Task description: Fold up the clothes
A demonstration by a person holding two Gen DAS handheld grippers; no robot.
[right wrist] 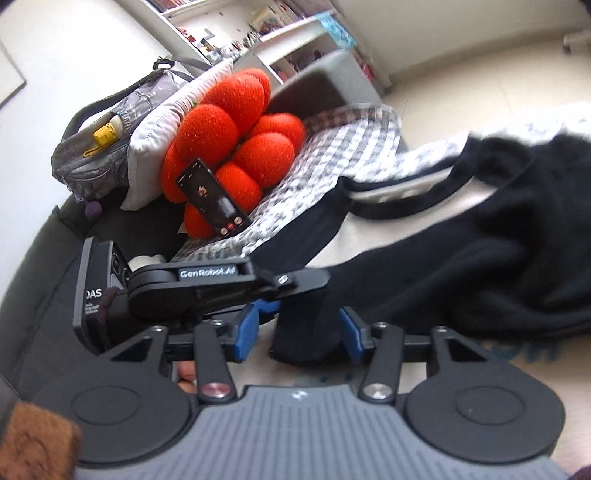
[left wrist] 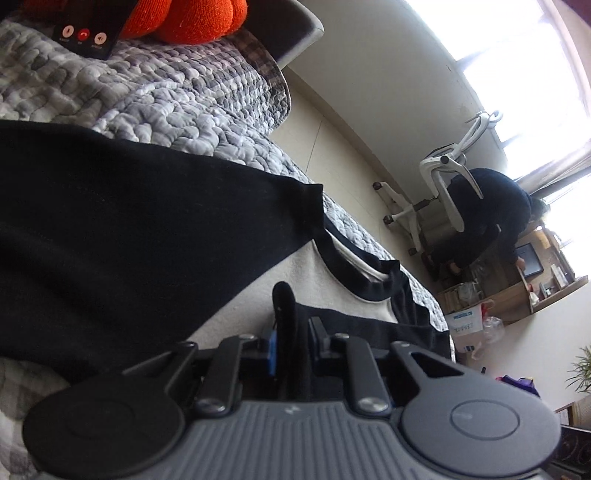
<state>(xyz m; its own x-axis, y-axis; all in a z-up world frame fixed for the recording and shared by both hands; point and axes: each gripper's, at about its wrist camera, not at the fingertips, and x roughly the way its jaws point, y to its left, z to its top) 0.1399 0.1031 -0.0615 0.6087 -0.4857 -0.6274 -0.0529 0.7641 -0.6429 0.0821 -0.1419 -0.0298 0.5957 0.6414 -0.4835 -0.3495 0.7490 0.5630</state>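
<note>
Lying across a bed covered by a grey-and-white quilt (left wrist: 166, 96) is the garment (left wrist: 110, 229) being folded: a black-and-cream top with black sleeves, a cream body and a black-trimmed neckline (left wrist: 354, 273).

In the left wrist view, going left to right, a phone (left wrist: 86, 35) with a call screen leans on an orange knotted cushion (left wrist: 192, 18) at the head of the bed. Below it the broad black sleeve spreads over the quilt. Nearer the middle, the left gripper (left wrist: 291, 328) has its jaws drawn close together on a raised fold of black cloth, which stands up between them. Further right, past the bed's edge, are pale floor, a white office chair (left wrist: 436, 192), a person in dark clothing (left wrist: 487, 221) bent over a low wooden shelf, and a bright window.

In the right wrist view, from the left, a grey bag (right wrist: 110, 122) and a pale pillow (right wrist: 166, 122) sit behind the same orange cushion and phone. The left gripper reaches in from the left, its tip on the black fabric. In the middle, the right gripper (right wrist: 299, 336) has its blue-padded jaws standing apart, with a bunch of black cloth (right wrist: 306, 332) between them; the right pad is beside the cloth, the left pad clear of it. To the right the garment's black sleeve and cream panel stretch away, blurred. White bookshelves (right wrist: 295, 33) line the far wall.
</note>
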